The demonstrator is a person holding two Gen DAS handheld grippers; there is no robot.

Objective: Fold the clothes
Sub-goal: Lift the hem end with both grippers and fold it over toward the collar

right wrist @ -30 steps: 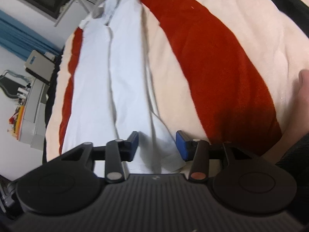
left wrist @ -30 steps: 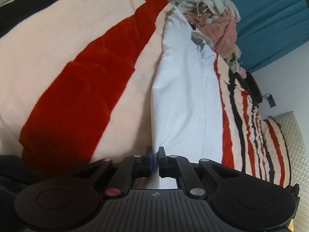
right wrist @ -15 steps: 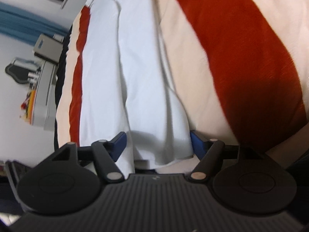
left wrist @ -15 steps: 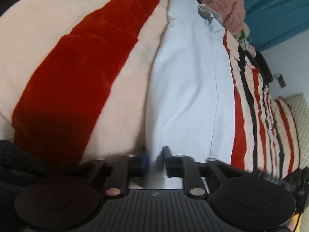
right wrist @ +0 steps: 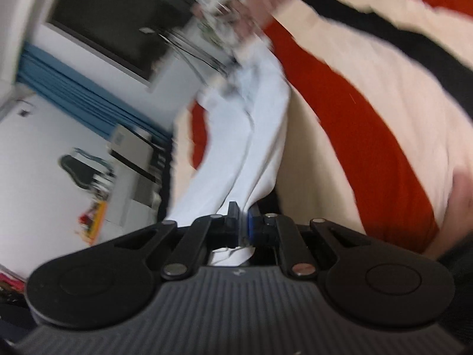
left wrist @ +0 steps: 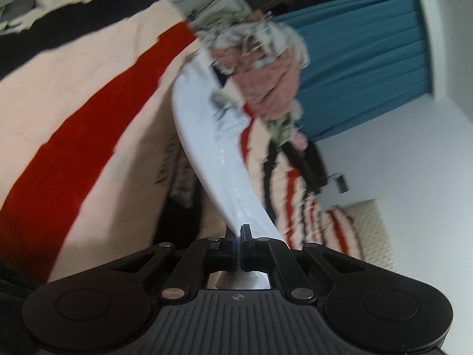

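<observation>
A pale blue garment (left wrist: pixel 212 148) stretches from the striped blanket (left wrist: pixel 88 112) up into my left gripper (left wrist: pixel 238 236), which is shut on its near edge and holds it lifted off the bed. In the right wrist view the same pale blue garment (right wrist: pixel 245 142) runs into my right gripper (right wrist: pixel 241 222), which is shut on another part of the near edge. The far end of the garment lies by a pile of clothes (left wrist: pixel 266 68). Both views are motion blurred.
The blanket has cream, red and black stripes (right wrist: pixel 369 118). A heap of pink and grey clothes (right wrist: pixel 236 9) sits at the far end. A blue curtain (left wrist: pixel 369 59), white walls and a white cabinet (right wrist: pixel 133 171) lie beyond the bed.
My right gripper closed on the garment's near edge. Both grippers lifted, raising the garment's near end off the blanket, and the views tilted up toward the room.
</observation>
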